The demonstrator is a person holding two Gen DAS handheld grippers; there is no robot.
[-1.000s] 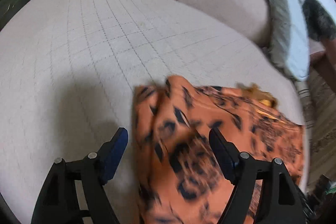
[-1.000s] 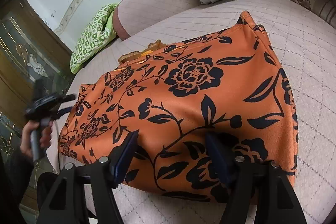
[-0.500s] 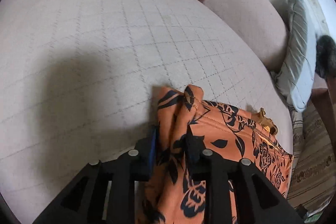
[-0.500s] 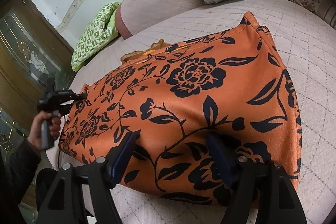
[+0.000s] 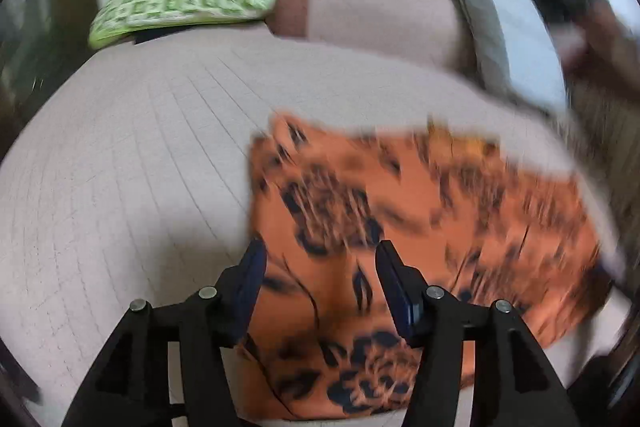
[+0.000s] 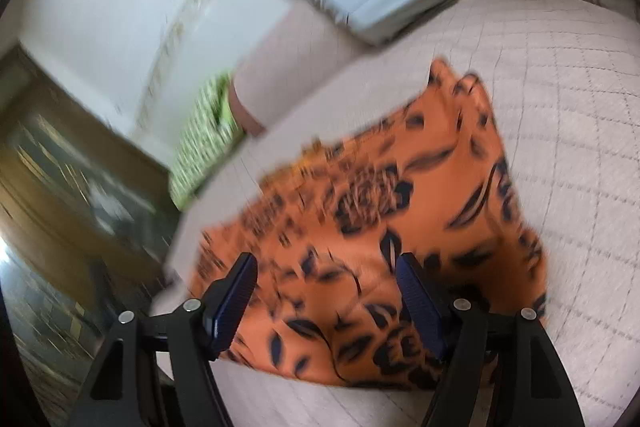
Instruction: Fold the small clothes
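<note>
Since the orange floral garment [image 5: 420, 227] lies flat on the quilted bed [image 5: 140, 147] in a rough rectangle, a fold looks complete and the next move calls for picking an edge. The left gripper [image 5: 318, 267] and right gripper [image 6: 326, 281] hover spread wide above it, holding nothing.

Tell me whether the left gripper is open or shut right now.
Open. The left gripper has its two blue pads spread wide, with the orange floral garment lying flat on the bed between and beyond them, not pinched.
</note>
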